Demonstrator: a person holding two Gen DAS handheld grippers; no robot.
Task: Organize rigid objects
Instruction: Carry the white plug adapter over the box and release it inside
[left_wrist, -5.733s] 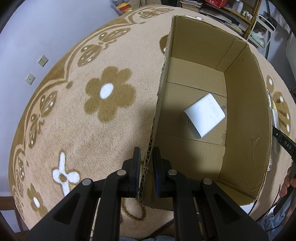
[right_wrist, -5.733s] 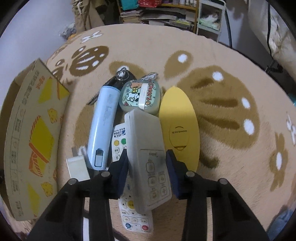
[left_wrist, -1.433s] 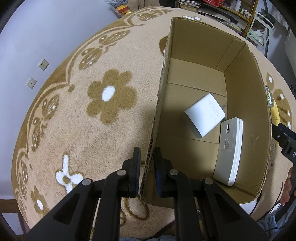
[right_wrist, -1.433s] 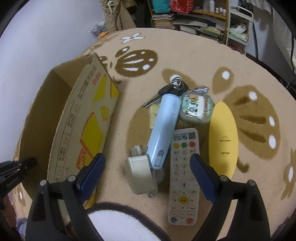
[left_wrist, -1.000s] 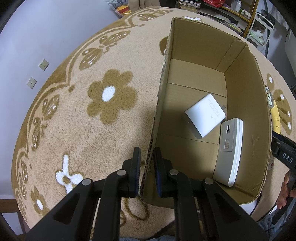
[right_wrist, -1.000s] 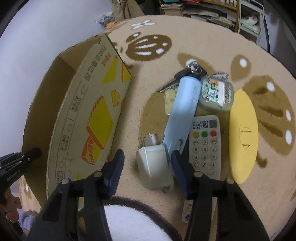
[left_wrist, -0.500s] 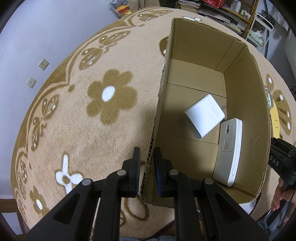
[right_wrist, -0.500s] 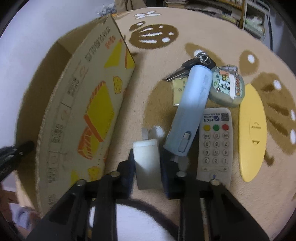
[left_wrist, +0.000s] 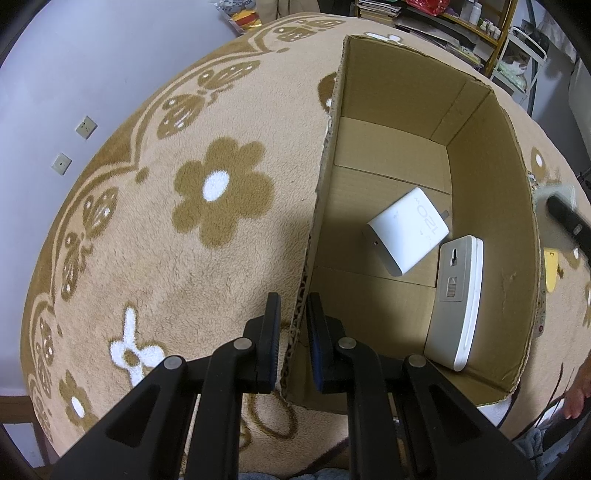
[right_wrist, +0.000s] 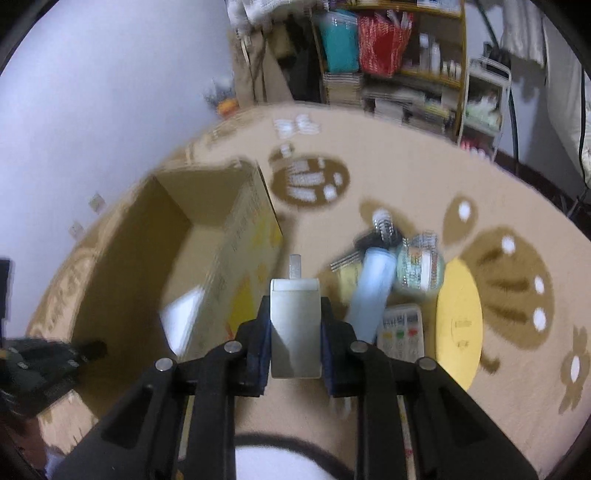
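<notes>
My left gripper (left_wrist: 293, 314) is shut on the near left wall of the open cardboard box (left_wrist: 325, 177) on the carpet. Inside the box lie a white charger block (left_wrist: 406, 229) and a grey-white remote (left_wrist: 456, 299). My right gripper (right_wrist: 294, 314) is shut on a small beige plug adapter (right_wrist: 294, 325), lifted above the carpet just right of the box (right_wrist: 236, 236). On the carpet to its right lie a light blue tube (right_wrist: 371, 295), a white remote (right_wrist: 400, 334), a yellow oval case (right_wrist: 460, 317), a round cartoon pouch (right_wrist: 419, 267) and keys (right_wrist: 380, 225).
The flowered carpet (left_wrist: 166, 221) spreads left of the box. A shelf with books and bottles (right_wrist: 406, 74) stands at the far wall. A white rounded thing (right_wrist: 280, 461) sits at the bottom edge of the right wrist view. The right gripper's finger shows past the box's right wall (left_wrist: 569, 218).
My right gripper closed on the plug adapter and lifted it off the carpet, swinging up and toward the box. The left gripper and the box have not moved.
</notes>
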